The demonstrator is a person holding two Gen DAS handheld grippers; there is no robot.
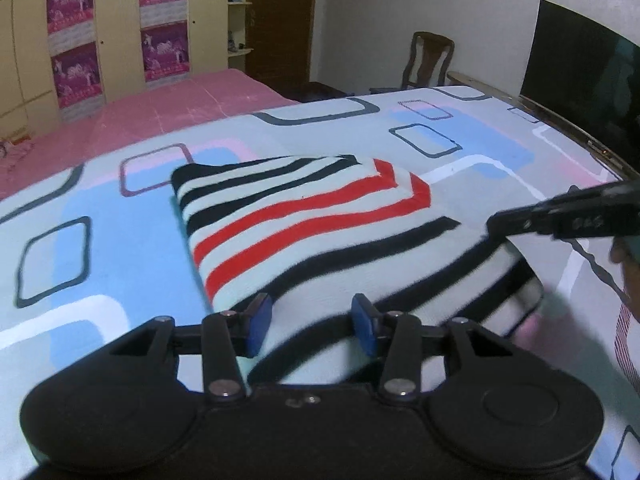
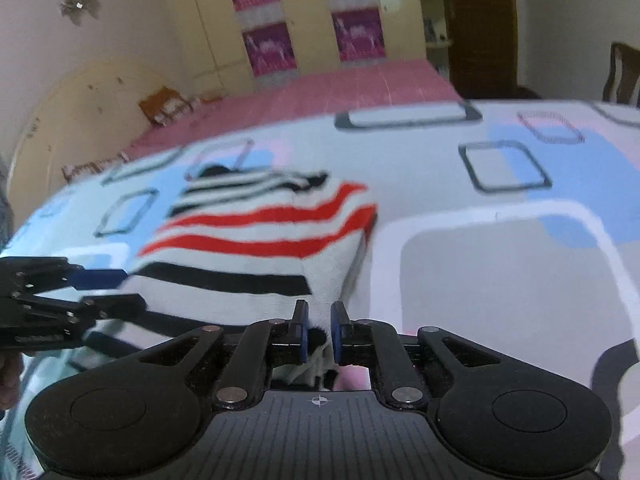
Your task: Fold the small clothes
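A small garment with white, black and red stripes point(image 1: 304, 224) lies partly folded on the patterned bed sheet point(image 1: 100, 248). My left gripper point(image 1: 314, 322) is open, its blue pads on either side of the garment's near edge. My right gripper point(image 2: 319, 330) is shut on the garment's near corner point(image 2: 316, 308), and it shows at the right of the left wrist view point(image 1: 496, 226). The garment fills the middle of the right wrist view point(image 2: 256, 248), where the left gripper point(image 2: 116, 288) shows at the left with its fingers apart.
A pink bedcover point(image 1: 168, 112) lies beyond the patterned sheet. A wardrobe with purple panels point(image 1: 164, 20) stands at the back. A wooden chair point(image 1: 428, 60) and a dark screen point(image 1: 580, 72) stand at the right, past the bed's edge.
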